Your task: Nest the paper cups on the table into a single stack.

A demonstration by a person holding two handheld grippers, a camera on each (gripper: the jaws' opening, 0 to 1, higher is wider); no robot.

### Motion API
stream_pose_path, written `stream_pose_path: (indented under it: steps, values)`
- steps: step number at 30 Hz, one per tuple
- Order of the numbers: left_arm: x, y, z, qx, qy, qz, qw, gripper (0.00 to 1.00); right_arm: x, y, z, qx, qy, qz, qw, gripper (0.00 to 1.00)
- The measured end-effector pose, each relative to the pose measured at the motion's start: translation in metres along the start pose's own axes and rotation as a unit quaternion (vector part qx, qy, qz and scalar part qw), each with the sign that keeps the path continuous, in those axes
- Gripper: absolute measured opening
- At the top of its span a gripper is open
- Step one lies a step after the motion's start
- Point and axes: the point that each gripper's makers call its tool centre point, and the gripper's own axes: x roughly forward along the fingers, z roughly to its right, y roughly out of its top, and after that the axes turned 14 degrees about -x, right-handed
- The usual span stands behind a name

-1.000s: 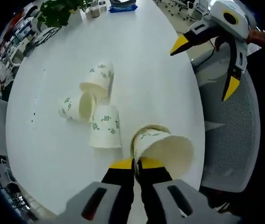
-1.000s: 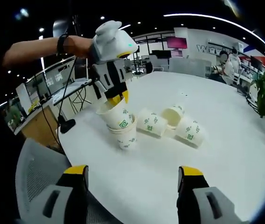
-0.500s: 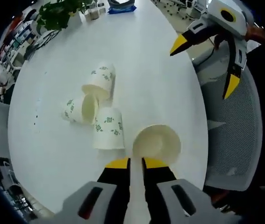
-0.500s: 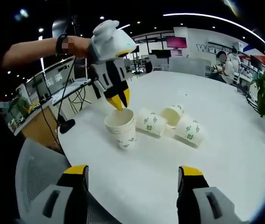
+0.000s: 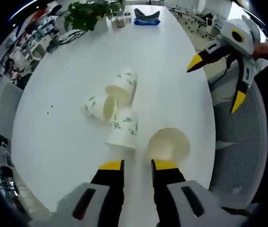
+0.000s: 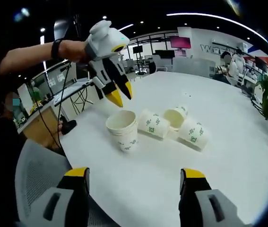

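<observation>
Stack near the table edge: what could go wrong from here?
1. The upright stack stands close to the table's edge, on the chair side. A sideways bump could send it off.
2. The three loose cups lie on their sides, touching in a cluster. Grabbing one may roll the others away.
3. The left tongs hang open just above the stack, the right tongs open nearby. Both reaching for the cluster could clash or clip the stack.

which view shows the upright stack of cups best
The right gripper view: the upright stack is seen side-on, showing its rim, nested layers and green print, with the left gripper above it. The left gripper view looks down into its mouth, hiding its sides.
</observation>
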Motion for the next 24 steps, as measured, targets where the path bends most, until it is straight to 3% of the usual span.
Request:
stream_pose_path:
  steps: [3, 7, 10, 16, 24]
  values:
    - [-0.005, -0.001, -0.008, -0.036, 0.011, 0.025, 0.9990, 0.28, 0.002, -0.001, 0.000, -0.003, 0.002, -0.002, 1.0000, 0.79]
    - [-0.015, -0.001, -0.007, -0.108, 0.013, 0.059, 0.9923, 0.36, 0.002, 0.000, -0.002, -0.009, 0.007, -0.005, 0.9999, 0.79]
    - [-0.020, -0.002, -0.006, -0.130, 0.015, 0.080, 0.9881, 0.41, 0.004, -0.001, -0.003, -0.013, 0.010, -0.007, 0.9998, 0.79]
    - [-0.027, -0.008, -0.003, -0.210, -0.001, 0.129, 0.9692, 0.41, 0.005, -0.002, -0.006, -0.020, 0.015, -0.012, 0.9996, 0.79]
    - [-0.029, -0.024, -0.003, -0.267, -0.011, 0.162, 0.9500, 0.42, 0.007, -0.002, -0.002, -0.034, 0.021, -0.021, 0.9990, 0.79]
